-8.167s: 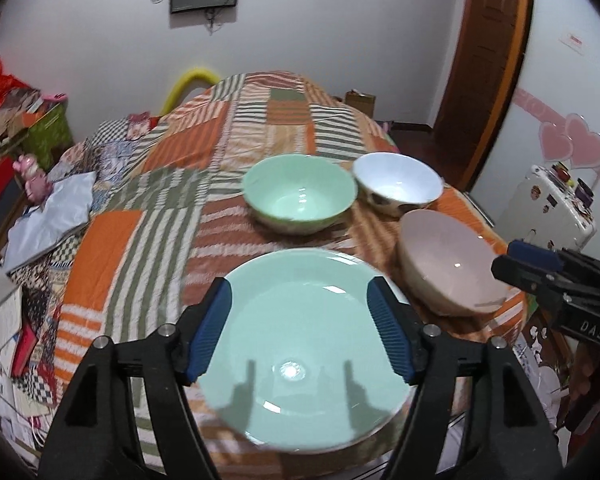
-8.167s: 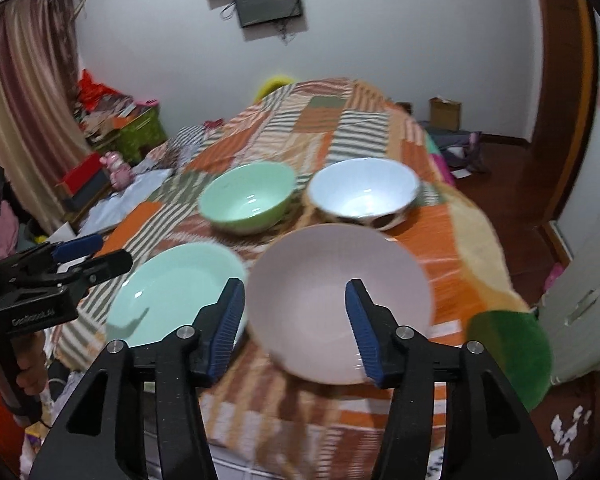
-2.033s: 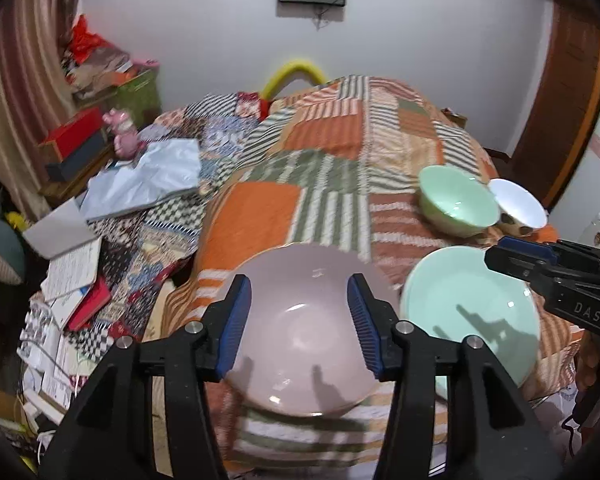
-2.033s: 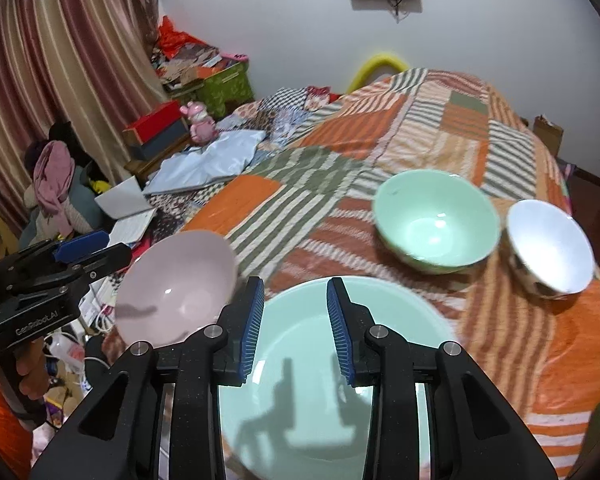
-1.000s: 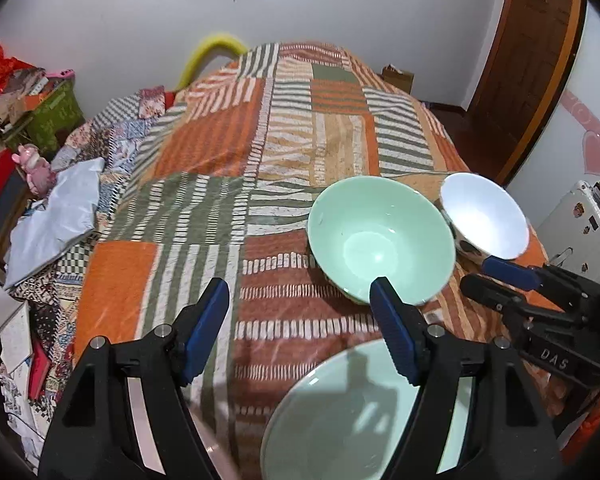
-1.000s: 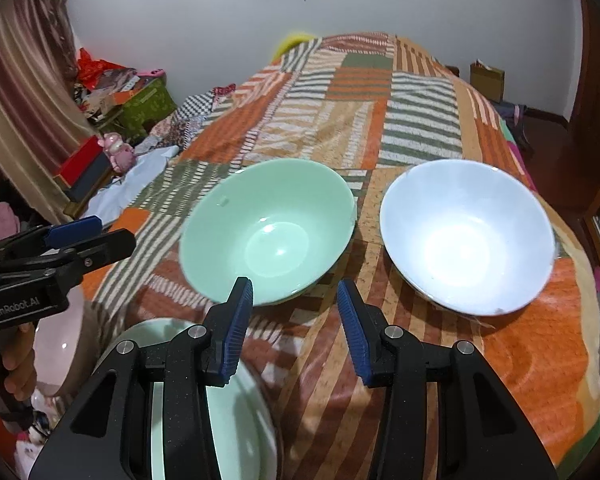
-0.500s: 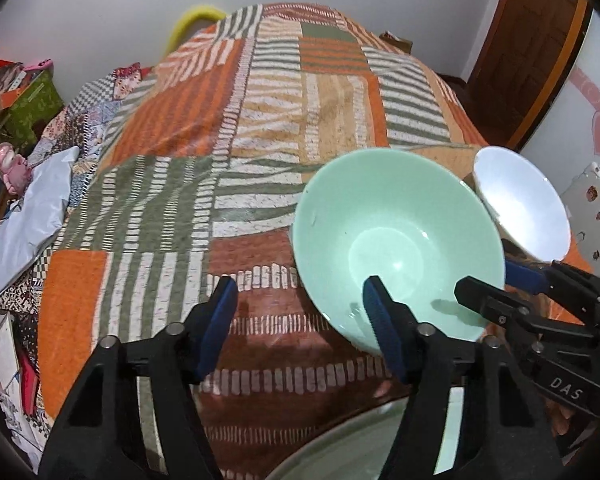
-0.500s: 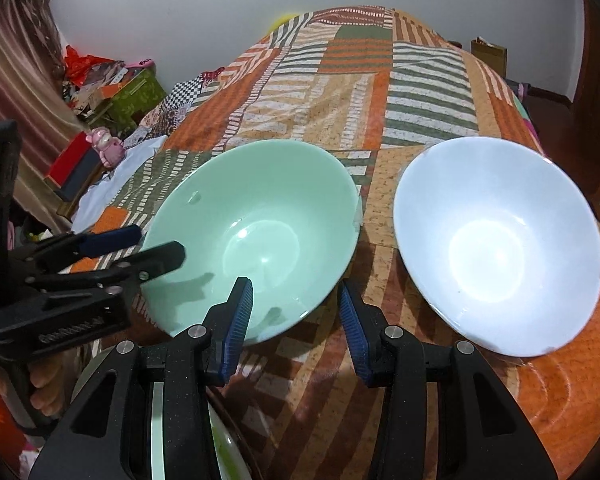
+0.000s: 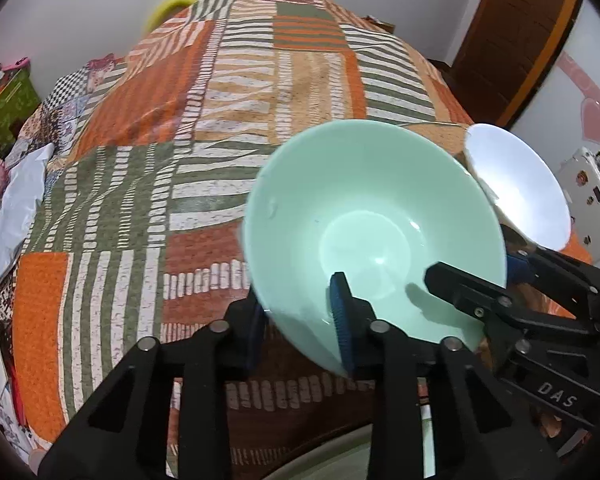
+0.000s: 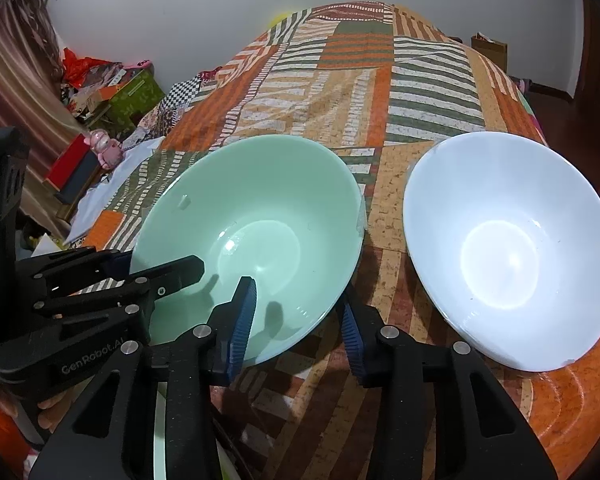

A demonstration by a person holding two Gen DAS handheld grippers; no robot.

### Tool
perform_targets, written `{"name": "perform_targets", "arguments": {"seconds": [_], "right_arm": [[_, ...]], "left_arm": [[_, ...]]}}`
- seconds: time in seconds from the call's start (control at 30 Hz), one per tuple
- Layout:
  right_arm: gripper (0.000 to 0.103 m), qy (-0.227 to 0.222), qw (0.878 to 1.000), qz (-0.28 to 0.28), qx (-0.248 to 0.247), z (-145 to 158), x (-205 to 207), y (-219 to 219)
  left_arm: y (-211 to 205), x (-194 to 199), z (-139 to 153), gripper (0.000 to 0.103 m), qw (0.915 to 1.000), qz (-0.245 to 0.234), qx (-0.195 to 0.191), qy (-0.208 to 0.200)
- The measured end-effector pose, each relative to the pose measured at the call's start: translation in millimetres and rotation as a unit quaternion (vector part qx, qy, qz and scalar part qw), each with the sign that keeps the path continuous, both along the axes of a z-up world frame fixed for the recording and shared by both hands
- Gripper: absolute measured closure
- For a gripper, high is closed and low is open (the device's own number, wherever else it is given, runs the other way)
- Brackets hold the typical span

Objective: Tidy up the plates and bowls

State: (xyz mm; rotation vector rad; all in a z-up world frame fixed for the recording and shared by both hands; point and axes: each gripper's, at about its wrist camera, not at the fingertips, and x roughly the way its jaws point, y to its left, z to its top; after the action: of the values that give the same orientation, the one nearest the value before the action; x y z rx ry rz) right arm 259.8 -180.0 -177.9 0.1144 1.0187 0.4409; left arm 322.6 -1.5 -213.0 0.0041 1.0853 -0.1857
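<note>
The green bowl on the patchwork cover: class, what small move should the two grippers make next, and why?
Probably a short, level lift of the green bowl. The left gripper is shut on its near rim, and the right gripper straddles the rim too, one finger inside, one outside, its jaws closing. The white bowl sits right beside it, so rise before moving sideways.

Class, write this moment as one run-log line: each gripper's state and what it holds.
left gripper: shut on green bowl rim | right gripper: closing, astride same bowl's near rim | white bowl: untouched
</note>
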Motion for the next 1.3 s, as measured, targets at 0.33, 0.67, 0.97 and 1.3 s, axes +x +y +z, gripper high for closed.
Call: {"name": "perform_targets", "arguments": {"seconds": [0.33, 0.67, 0.97, 1.3], "right_arm": [[0.070, -0.011, 1.000, -0.002, 0.000, 12, -8, -3], [0.070, -0.044, 0.999, 0.003, 0.005, 43, -30, 0], [0.070, -0.080, 0.997, 0.015, 0.008, 75, -59, 8], [0.070, -0.102, 0.994, 0.041, 0.013, 89, -89, 28]], "left_arm": [[-4, -12, 12, 0.073, 0.9999, -0.002, 0.008, -0.013], [0, -45, 51, 0.073, 0.9987, 0.007, -0.001, -0.050], [9, -85, 88, 0.073, 0.9960, 0.019, -0.009, -0.087], [32, -136, 114, 0.073, 0.9915, 0.046, -0.017, -0.121]]}}
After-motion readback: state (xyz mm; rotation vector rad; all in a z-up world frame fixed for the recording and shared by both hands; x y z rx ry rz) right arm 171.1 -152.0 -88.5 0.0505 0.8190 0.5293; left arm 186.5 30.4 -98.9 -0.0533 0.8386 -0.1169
